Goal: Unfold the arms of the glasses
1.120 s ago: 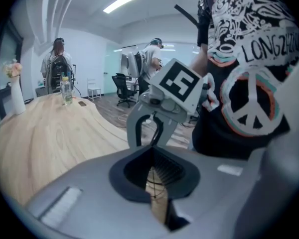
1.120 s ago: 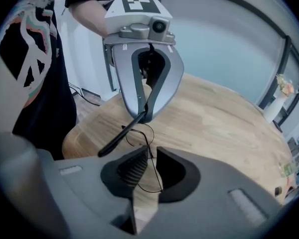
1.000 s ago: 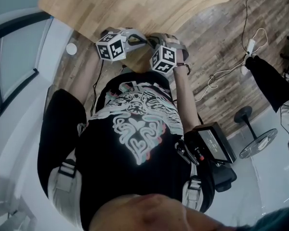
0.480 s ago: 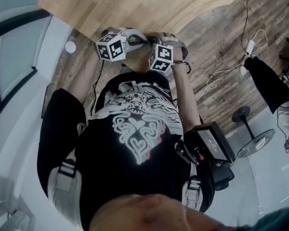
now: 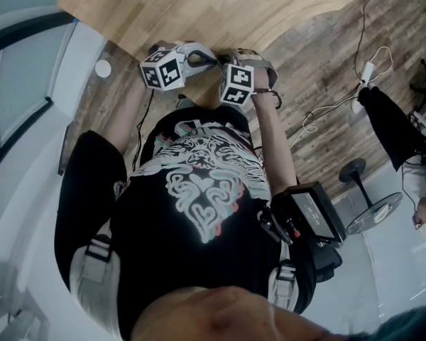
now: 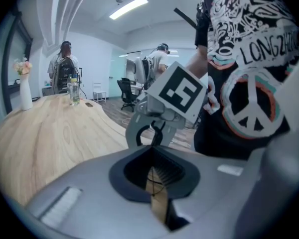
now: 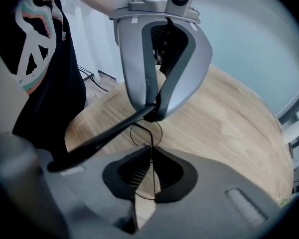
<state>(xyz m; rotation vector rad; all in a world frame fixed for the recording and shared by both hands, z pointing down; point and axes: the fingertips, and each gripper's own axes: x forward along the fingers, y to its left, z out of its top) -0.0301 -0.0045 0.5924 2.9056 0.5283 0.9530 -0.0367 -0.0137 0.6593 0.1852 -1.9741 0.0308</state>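
The glasses (image 7: 145,133) hang between both grippers over the edge of the wooden table (image 7: 224,123). They have a thin round wire rim, and one black arm (image 7: 97,142) sticks out toward the lower left in the right gripper view. My right gripper (image 7: 149,176) is shut on the wire rim. The left gripper (image 7: 153,112) faces it from above, its tips shut on the frame where the arm joins. In the left gripper view, thin wire runs through my left gripper (image 6: 157,183), and the right gripper (image 6: 154,133) is opposite. From the head view the glasses are hidden.
A vase of flowers (image 6: 25,86) and a bottle (image 6: 73,91) stand far along the table (image 6: 50,133). Two people (image 6: 64,68) and office chairs (image 6: 125,91) are in the background. On the floor lie a cable with a power strip (image 5: 362,69) and a stand base (image 5: 376,215).
The right gripper's marker cube has shifted slightly left and up toward the left one. Both grippers stay together at the table edge.
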